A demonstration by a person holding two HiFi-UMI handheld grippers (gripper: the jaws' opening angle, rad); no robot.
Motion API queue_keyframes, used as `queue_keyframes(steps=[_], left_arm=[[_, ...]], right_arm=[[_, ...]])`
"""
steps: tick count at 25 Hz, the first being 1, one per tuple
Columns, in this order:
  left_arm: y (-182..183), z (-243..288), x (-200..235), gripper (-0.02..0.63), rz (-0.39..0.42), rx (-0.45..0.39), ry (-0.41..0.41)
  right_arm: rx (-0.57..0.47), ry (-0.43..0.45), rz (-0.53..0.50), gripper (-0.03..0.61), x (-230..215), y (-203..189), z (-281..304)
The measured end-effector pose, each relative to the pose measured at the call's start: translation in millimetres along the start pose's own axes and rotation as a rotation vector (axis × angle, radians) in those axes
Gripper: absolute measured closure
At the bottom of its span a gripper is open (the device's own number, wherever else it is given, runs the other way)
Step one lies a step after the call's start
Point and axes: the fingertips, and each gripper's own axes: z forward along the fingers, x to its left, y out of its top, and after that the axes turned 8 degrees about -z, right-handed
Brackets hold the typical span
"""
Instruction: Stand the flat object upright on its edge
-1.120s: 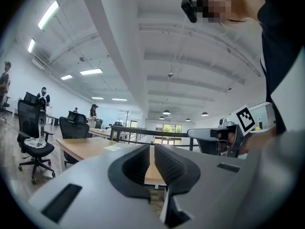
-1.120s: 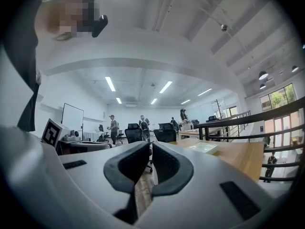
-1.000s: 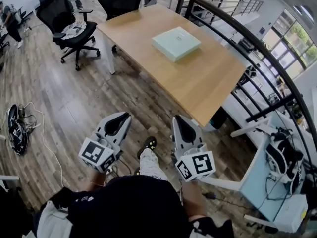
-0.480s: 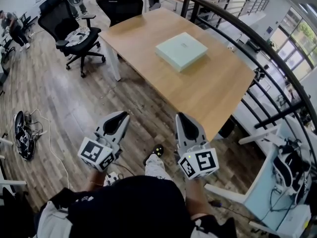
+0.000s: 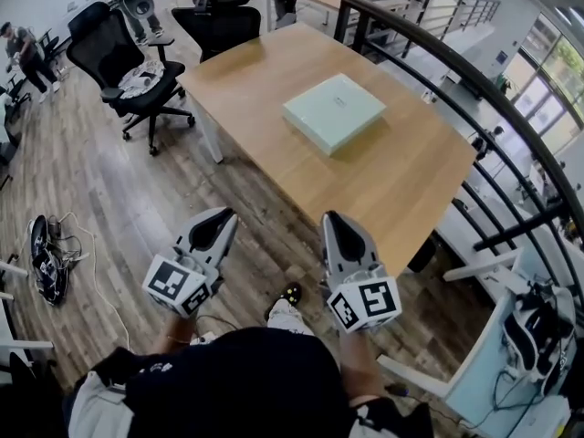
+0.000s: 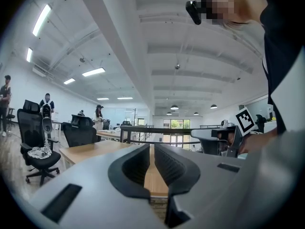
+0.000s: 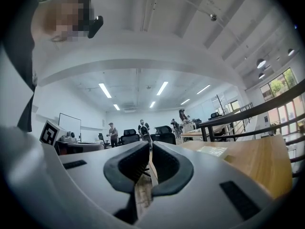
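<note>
The approach is in hand: left gripper (image 5: 222, 217) and right gripper (image 5: 330, 219), both clenched empty, hover short of the table (image 5: 411, 185), so reaching the box (image 5: 334, 111) lying flat mid-table comes next.

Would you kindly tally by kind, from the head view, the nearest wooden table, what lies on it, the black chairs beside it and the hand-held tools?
Box: 1
Table: 1
Chairs: 2
Tools, left tool and right tool: 2
Total: 6
</note>
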Motion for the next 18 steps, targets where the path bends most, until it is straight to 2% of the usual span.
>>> queue_keyframes(steps=[10, 18], left_arm=[[16, 50, 25, 0.574, 0.042, 0.009, 0.015], [21, 93, 48, 0.574, 0.035, 0.002, 0.008]], right_arm=[[-0.031, -0.023, 0.035, 0.549, -56, -1, 43], [-0.041, -0.037, 0.031, 0.549, -87, -5, 74]])
